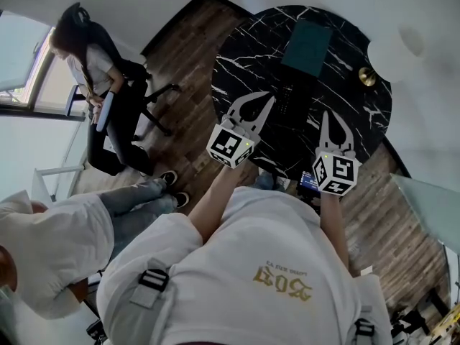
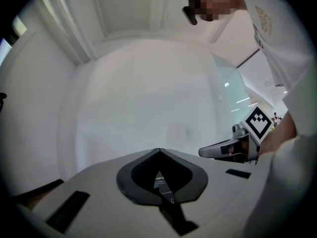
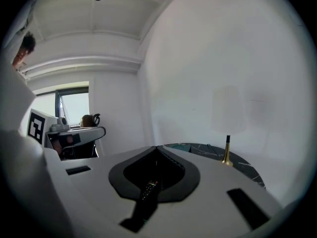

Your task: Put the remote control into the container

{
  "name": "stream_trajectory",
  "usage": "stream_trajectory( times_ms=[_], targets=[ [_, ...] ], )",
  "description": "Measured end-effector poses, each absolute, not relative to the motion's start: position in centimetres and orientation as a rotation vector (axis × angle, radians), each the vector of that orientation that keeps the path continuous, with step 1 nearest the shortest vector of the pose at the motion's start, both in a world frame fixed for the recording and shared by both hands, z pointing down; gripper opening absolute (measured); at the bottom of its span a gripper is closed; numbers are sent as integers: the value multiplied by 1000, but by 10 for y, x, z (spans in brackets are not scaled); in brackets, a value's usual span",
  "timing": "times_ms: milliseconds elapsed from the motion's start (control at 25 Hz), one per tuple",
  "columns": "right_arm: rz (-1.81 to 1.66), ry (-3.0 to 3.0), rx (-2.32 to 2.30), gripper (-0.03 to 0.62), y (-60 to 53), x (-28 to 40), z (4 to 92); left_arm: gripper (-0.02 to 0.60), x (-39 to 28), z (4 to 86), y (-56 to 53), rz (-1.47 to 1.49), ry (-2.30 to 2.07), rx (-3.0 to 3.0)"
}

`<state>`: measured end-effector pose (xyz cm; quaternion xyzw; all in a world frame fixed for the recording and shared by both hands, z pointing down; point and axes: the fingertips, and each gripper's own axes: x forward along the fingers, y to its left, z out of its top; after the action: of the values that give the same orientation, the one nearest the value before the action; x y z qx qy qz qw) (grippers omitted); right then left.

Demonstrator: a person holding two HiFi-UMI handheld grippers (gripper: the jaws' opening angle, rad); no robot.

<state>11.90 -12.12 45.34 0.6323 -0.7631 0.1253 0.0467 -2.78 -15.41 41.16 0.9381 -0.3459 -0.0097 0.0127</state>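
A black remote control (image 1: 285, 100) lies on the round black marble table (image 1: 244, 56), just this side of a teal container (image 1: 307, 45). My left gripper (image 1: 271, 98) hovers with its tips beside the remote's left edge, jaws closed tip to tip with nothing between them. My right gripper (image 1: 325, 115) hangs to the right of the remote, its jaws also meeting at the tips and empty. In the right gripper view the remote (image 3: 147, 190) shows through the loop of the closed jaws (image 3: 157, 148). The left gripper view (image 2: 158, 150) faces a white wall.
A gold lamp base (image 1: 367, 76) stands at the table's right side, with its white shade (image 3: 229, 108) above it. A person sits in an office chair (image 1: 108, 85) at the left. Another person in white (image 1: 50, 250) is at the lower left. Wooden floor surrounds the table.
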Motion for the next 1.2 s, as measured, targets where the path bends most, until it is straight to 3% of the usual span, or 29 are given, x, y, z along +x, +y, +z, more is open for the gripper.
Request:
stream_trajectory(
  times_ms=[1200],
  targets=[
    [288,-2358,1955,11,-115,105,424,6,-31,393,-147,-46,-1077,2959]
  ],
)
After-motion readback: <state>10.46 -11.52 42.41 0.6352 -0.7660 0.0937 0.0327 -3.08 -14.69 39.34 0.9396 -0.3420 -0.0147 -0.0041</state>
